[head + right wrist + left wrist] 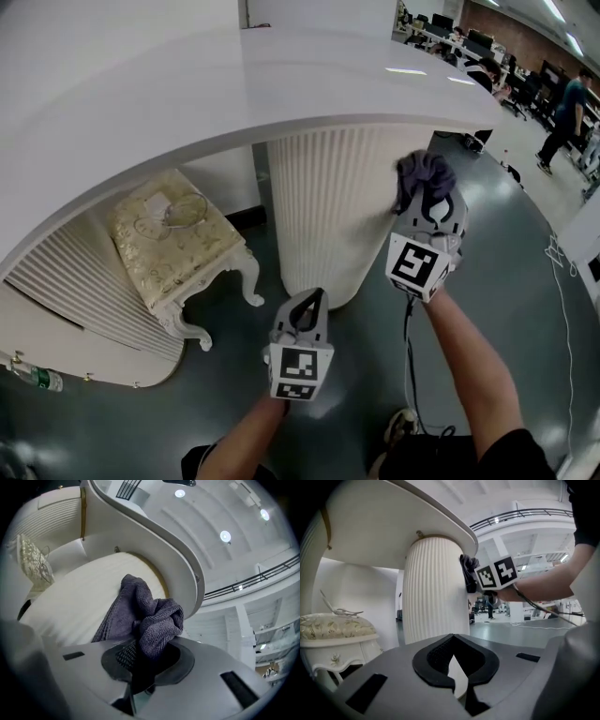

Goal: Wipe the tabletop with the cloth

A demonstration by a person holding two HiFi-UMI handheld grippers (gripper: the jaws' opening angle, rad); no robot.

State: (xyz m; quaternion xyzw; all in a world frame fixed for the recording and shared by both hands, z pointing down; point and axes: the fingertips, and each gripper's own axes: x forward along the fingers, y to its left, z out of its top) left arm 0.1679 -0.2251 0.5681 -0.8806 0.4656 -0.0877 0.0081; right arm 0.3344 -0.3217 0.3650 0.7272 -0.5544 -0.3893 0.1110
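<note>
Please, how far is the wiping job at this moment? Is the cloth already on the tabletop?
Done: the cloth is picked up and clamped in the right gripper. In hand: it is held up beside the ribbed column, just under the tabletop rim. Remaining: it is not on the top surface, so the wiping itself seems yet to come. The left gripper is shut, empty.

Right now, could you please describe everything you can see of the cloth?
The cloth is dark greyish-purple, with a woven, towel-like texture. It is bunched into folds and clamped in the fingers of the right gripper, its loose end sticking up. It sits below the white tabletop, beside the ribbed column; contact there is unclear.
</note>
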